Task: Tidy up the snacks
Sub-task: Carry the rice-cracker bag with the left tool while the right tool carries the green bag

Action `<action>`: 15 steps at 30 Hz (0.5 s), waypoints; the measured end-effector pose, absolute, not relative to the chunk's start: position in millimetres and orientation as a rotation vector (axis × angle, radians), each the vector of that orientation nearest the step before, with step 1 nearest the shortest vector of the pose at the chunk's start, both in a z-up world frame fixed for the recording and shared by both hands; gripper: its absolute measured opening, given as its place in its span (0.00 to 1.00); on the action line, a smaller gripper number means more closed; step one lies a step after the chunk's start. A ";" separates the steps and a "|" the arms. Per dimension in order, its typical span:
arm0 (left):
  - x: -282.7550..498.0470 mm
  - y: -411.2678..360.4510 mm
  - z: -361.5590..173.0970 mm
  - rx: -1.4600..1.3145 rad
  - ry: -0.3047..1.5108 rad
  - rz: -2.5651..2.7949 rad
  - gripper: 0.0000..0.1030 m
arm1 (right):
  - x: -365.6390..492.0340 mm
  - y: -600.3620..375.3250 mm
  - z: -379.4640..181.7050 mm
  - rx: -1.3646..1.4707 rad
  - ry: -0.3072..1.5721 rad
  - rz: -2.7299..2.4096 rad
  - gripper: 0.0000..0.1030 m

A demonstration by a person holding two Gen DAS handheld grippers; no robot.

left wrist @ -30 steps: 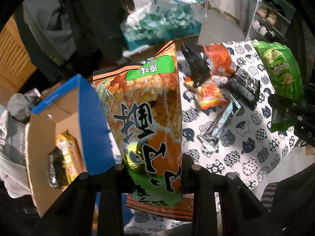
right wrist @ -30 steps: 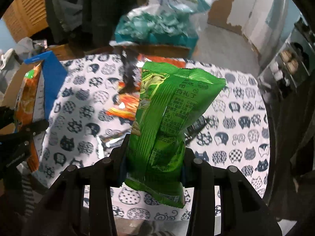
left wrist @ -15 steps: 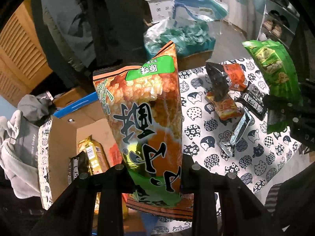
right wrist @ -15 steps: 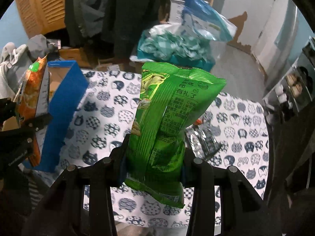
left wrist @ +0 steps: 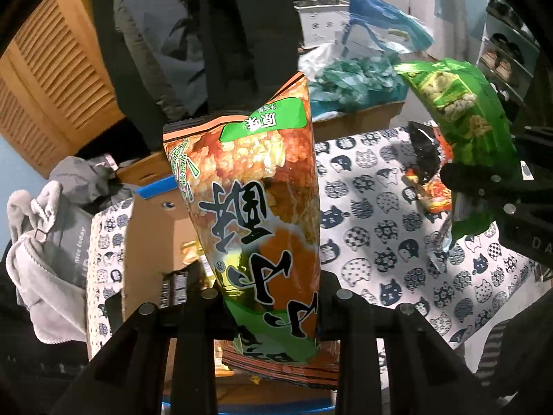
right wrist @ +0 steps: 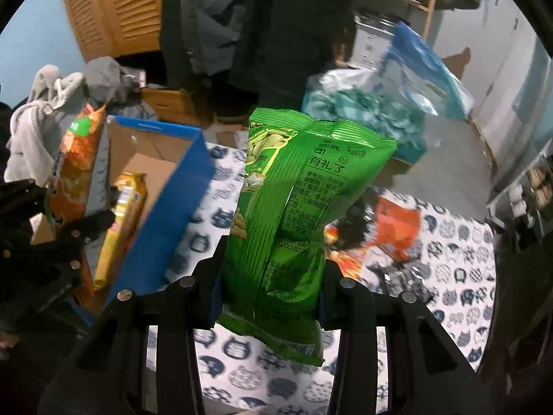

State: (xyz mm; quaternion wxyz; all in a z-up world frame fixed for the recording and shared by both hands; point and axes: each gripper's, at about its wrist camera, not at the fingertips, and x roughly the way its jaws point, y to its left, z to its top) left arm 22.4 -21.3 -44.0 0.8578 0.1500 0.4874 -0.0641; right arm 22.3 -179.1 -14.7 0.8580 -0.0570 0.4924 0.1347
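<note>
My left gripper (left wrist: 273, 306) is shut on a tall orange snack bag (left wrist: 255, 207) with a green label, held upright over the open cardboard box (left wrist: 148, 228). My right gripper (right wrist: 269, 287) is shut on a green snack bag (right wrist: 293, 207), held above the cat-print tablecloth (right wrist: 459, 263) just right of the blue-sided box (right wrist: 166, 214). Inside the box stands a yellow packet (right wrist: 121, 221). The green bag (left wrist: 463, 121) and the right gripper also show at the right of the left wrist view. The orange bag (right wrist: 74, 162) shows at the left of the right wrist view.
Several loose snack packets (right wrist: 390, 231) lie on the cloth to the right, orange and black ones (left wrist: 428, 176) among them. Grey clothing (left wrist: 45, 242) is piled left of the box. A box of teal bags (right wrist: 363, 117) and hanging coats stand behind the table.
Both grippers have carried their bags leftward and upward toward the box. The box now lies under the orange bag, and the green bag has come next to the box's blue side.
</note>
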 end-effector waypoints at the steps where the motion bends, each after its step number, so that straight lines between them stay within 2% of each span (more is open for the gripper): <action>1: 22.5 -16.7 -43.6 0.312 1.022 -0.130 0.29 | 23.8 -173.9 -12.9 -0.123 1.030 0.289 0.38; 15: 28.9 59.2 -51.5 0.241 1.032 -0.046 0.29 | 42.0 -93.4 -14.8 -0.150 1.040 0.415 0.38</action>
